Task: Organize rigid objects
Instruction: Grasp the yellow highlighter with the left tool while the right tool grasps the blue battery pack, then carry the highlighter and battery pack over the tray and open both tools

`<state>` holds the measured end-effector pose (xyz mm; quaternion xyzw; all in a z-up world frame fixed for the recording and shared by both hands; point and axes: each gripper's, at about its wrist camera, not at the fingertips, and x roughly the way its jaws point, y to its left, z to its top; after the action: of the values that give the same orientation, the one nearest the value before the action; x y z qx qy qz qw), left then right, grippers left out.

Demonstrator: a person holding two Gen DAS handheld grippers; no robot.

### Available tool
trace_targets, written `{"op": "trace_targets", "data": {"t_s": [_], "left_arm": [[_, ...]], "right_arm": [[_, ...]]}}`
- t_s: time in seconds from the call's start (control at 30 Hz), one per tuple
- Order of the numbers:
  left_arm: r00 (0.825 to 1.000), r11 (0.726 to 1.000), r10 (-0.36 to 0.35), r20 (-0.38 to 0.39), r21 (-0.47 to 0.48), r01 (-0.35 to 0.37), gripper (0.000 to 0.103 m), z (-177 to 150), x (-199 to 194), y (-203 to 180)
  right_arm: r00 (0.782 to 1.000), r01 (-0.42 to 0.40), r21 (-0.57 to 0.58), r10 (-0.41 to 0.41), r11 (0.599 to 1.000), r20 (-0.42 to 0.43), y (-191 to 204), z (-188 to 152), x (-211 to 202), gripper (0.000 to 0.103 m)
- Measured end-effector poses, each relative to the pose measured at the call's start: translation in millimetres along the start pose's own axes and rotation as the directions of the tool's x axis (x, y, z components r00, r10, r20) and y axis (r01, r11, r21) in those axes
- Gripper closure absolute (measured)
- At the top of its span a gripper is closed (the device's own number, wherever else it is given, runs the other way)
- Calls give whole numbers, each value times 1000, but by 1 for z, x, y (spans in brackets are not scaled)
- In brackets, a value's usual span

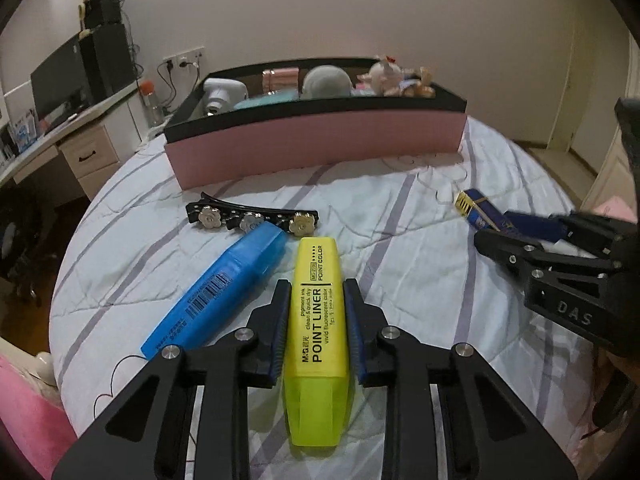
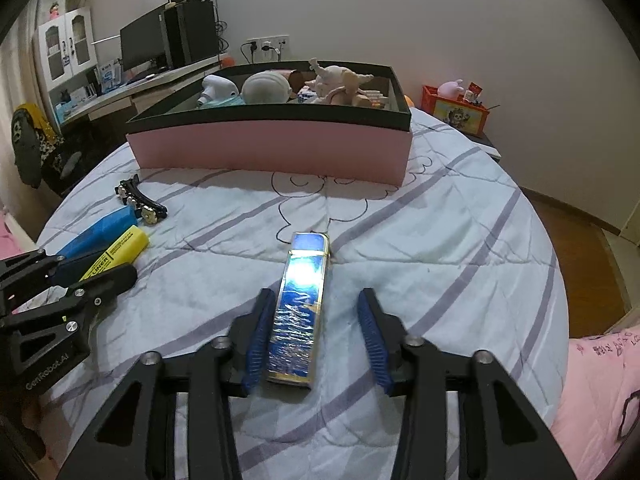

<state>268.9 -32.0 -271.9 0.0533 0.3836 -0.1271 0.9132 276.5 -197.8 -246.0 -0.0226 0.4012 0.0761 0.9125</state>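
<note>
In the left wrist view my left gripper [image 1: 317, 292] has its pads against both sides of a yellow highlighter [image 1: 314, 320] that lies on the bed. A blue highlighter [image 1: 224, 292] lies to its left. A black hair clip with flowers [image 1: 252, 216] lies just beyond them. In the right wrist view my right gripper [image 2: 316, 300] is open around a shiny blue box [image 2: 302, 304]; the left pad is close to it, the right pad stands apart. A pink storage box [image 2: 272, 146] with toys stands further back.
The bed has a white quilt with purple stripes [image 2: 440, 240]. A desk with a monitor [image 2: 144, 46] stands at the left. An orange box [image 2: 456, 110] stands at the right. Wooden floor [image 2: 580, 240] shows past the bed's right edge.
</note>
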Motion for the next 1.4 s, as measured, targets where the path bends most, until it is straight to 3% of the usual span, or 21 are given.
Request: {"op": "trace_targets", "data": {"t_s": [0.07,0.3,0.43,0.6,0.7,0.83,0.9,1.07,1.4], "left_arm": [[1000,1000,-3,15,-10,3,77,-1,-3,1],[999,1000,-15,33,-26,16,77,5,-12,4],[996,999,-34,87,-37,37,77,14,-28,6],[985,999,-3,175,-32,8,77,34,-56,4],[968,1000,19,251,-28,-12,77,51,-78,1],[931,998,54,361,-29,-47,77,69,-111,-1],[903,997,70,423,-45,-57,77,76,-127,0],[862,996,89,500,-31,-84,77,90,-149,-3],[830,991,120,545,-18,-131,77,115,-160,4]], "right_arm": [[1000,-13,12,12,1000,7,-2,-2,-2,82],[993,-71,72,64,995,94,-8,-5,-21,82],[984,-104,69,93,992,150,-3,3,-40,82],[968,-106,35,95,994,233,10,20,-69,82],[952,-96,4,90,995,292,22,35,-92,82],[927,-63,-24,67,998,369,33,51,-118,82],[907,-63,-21,66,998,416,35,59,-131,82],[882,-51,-41,64,998,467,42,77,-149,82],[855,-43,-80,78,996,513,57,98,-159,82]]}}
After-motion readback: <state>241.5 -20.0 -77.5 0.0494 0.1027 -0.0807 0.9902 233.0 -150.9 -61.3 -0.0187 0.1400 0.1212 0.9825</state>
